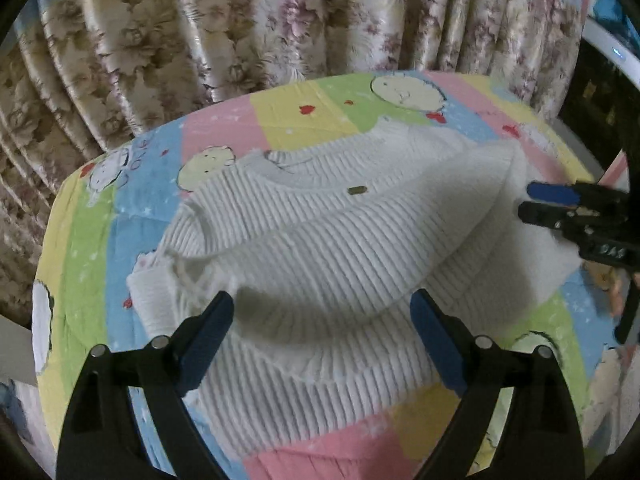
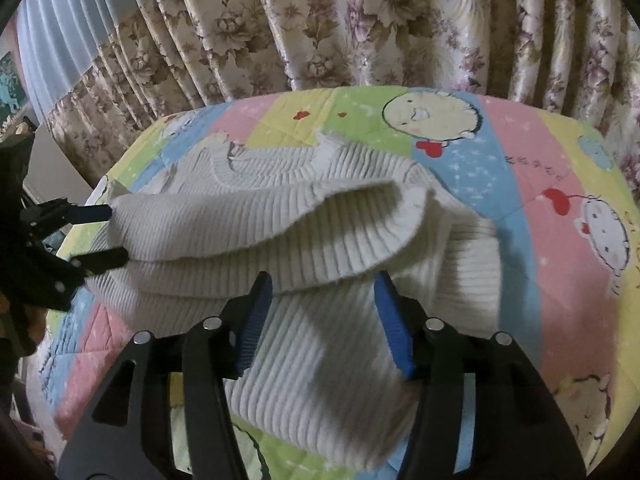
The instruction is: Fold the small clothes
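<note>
White ribbed sweater [image 1: 320, 240] lies on the striped cartoon bedspread [image 1: 280, 116], just ahead of the left gripper [image 1: 322, 320] — fingers wide apart, holding nothing. From the right wrist, the right gripper [image 2: 324, 312] is spread too, and a folded sweater layer sags between and beyond its blue pads [image 2: 394, 332].

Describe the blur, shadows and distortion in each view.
Left wrist view: fisheye bends the table edge; a soft shadow lies across the white sweater; the right tongs look blurred. Right wrist view: same curvature, sweater hem slightly soft, curtain evenly lit.
</note>
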Available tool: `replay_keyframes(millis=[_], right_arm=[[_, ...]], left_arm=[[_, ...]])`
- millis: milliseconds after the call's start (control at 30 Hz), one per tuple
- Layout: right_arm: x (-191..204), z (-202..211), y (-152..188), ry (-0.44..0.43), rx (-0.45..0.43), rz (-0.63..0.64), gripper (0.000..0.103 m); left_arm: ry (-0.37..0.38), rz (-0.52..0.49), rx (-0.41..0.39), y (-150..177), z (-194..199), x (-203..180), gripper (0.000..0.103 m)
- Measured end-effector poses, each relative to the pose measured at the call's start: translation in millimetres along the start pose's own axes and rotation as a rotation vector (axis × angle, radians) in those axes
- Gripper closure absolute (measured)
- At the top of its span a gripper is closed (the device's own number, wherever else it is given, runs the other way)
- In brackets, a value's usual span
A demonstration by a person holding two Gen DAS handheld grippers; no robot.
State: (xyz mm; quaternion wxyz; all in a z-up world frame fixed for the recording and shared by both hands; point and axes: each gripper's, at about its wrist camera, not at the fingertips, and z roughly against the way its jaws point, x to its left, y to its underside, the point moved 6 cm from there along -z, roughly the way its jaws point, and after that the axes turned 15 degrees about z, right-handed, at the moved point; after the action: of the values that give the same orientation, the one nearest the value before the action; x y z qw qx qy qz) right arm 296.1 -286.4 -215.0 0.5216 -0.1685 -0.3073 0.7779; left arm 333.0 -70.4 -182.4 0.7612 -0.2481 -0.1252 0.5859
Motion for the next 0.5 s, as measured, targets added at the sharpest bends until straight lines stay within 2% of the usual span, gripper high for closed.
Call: replay_keyframes(millis=[33,67,100,133,167,267,400,500], right_arm=[[0,-3,-2,-0.004,-0.001,0.000,0.048],[0,-6,-6,-0.009,-0.005,0.003,0.050],[0,-8,-8,-0.008,-0.008,0.013,0.056],[1,-9,-10,0.001,-0.011,0.031,0.081],[3,-14,-12,0.033,0.005,0.072,0.097],[11,-20,-18,0.065,0.002,0.177,0.099],[14,-16,-42,0.144,-0.030,0.317,0.100],[3,-22,-64,0.187,-0.028,0.359,0.100]], left_arm=[[-0.022,-0.018,0.003,-1,-7,-1,0.018],[-0.040,-0.027,0.005,-2,-12,-1,0.031],[-0.046,-0.033,0.015,-2,-16,0,0.039],[-0.035,-0.024,0.028,-3,-20,2,0.058],[-0.028,-0.013,0.034,-4,-22,5,0.072],[-0.027,-0.017,0.036,-10,-22,12,0.087],[-0.049,-0.080,0.013,-29,-17,10,0.088],[-0.056,-0.078,0.004,-50,-22,16,0.087]])
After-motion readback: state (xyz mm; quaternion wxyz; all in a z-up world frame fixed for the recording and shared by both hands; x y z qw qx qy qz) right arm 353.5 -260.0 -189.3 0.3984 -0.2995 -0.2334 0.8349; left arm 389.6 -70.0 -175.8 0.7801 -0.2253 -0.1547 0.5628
